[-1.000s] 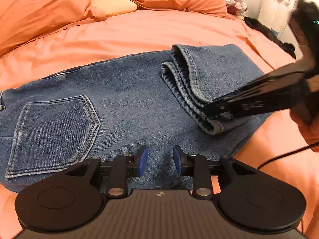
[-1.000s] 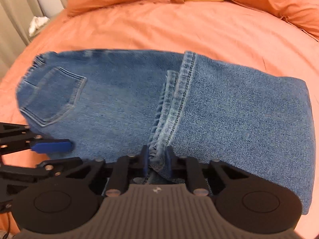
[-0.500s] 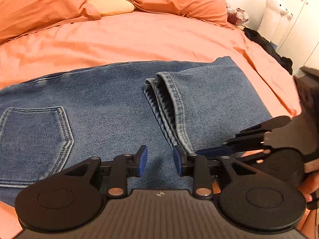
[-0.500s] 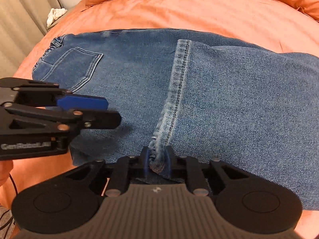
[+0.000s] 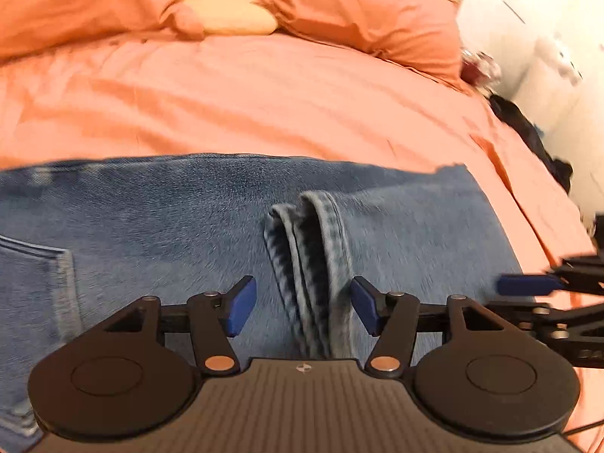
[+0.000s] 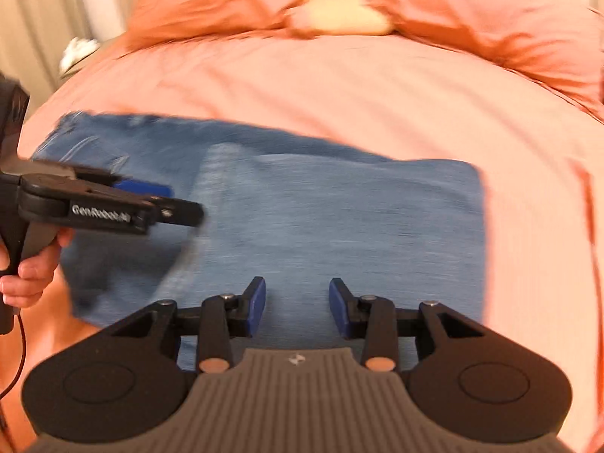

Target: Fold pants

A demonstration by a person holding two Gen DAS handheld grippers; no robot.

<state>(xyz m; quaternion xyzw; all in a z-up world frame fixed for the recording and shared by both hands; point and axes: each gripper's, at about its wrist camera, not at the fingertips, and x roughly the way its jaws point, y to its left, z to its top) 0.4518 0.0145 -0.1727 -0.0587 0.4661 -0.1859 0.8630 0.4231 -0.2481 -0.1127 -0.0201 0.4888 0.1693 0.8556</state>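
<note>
Blue jeans (image 5: 170, 226) lie folded on the orange bed, the legs doubled back so the hem cuffs (image 5: 309, 256) rest on the middle of the pants. A back pocket (image 5: 34, 287) shows at the left. My left gripper (image 5: 302, 305) is open, its blue pads on either side of the cuffs, just above the denim. My right gripper (image 6: 296, 307) is open and empty over the folded leg part (image 6: 339, 226). The left gripper also shows in the right wrist view (image 6: 151, 204), and the right gripper shows at the right edge of the left wrist view (image 5: 528, 287).
The orange bedsheet (image 5: 264, 105) spreads beyond the jeans. Orange pillows (image 5: 358, 11) and a cream cushion (image 5: 226, 11) lie at the headboard. Dark clothing (image 5: 528, 132) hangs off the bed's right side by a white wardrobe (image 5: 558, 56). A curtain (image 6: 37, 30) is at the left.
My right gripper let go of the cuff, opened and shifted right over the folded legs. My left gripper opened wider and moved so the cuffs lie between its fingers.
</note>
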